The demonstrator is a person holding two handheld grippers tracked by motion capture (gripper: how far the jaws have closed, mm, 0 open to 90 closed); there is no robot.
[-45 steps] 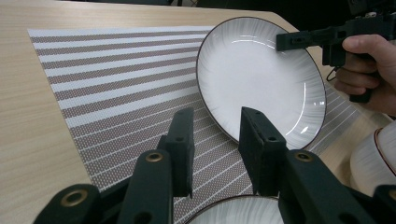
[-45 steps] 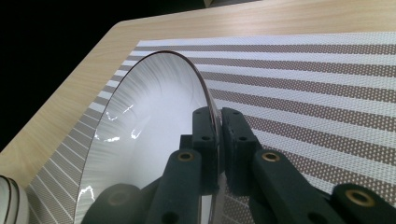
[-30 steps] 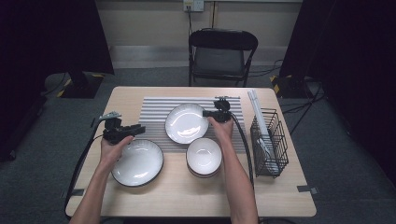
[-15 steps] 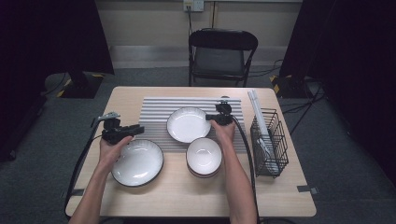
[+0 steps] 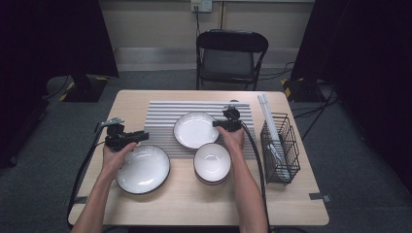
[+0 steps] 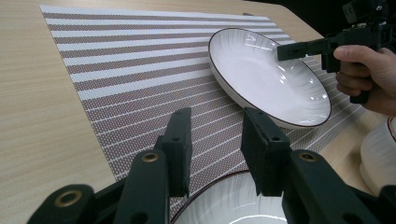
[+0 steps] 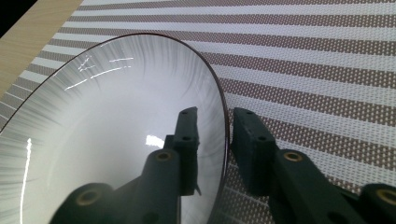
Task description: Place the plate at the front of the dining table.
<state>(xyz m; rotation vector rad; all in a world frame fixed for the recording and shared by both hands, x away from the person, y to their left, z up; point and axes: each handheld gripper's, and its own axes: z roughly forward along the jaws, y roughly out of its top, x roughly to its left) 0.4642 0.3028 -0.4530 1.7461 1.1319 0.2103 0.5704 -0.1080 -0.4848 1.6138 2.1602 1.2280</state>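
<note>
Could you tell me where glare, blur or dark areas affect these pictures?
High view: the room's sides are near black, while the pale wooden table is evenly lit. Right gripper view: bright streaks of glare on the white dark-rimmed plate; the right tongs, astride its rim, look soft. Left gripper view: the left tongs are slightly soft up close; the striped grey placemat is sharp.

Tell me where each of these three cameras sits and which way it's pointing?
High view: above the person's side, looking forward and down on the table; both forearms, left gripper and right gripper show.
Left gripper view: rides the left gripper, looking across the striped mat; its jaws stand apart, empty.
Right gripper view: rides the right gripper; its jaws, just opening, straddle the plate's rim.
Shared: all three show the plate on the mat.
</note>
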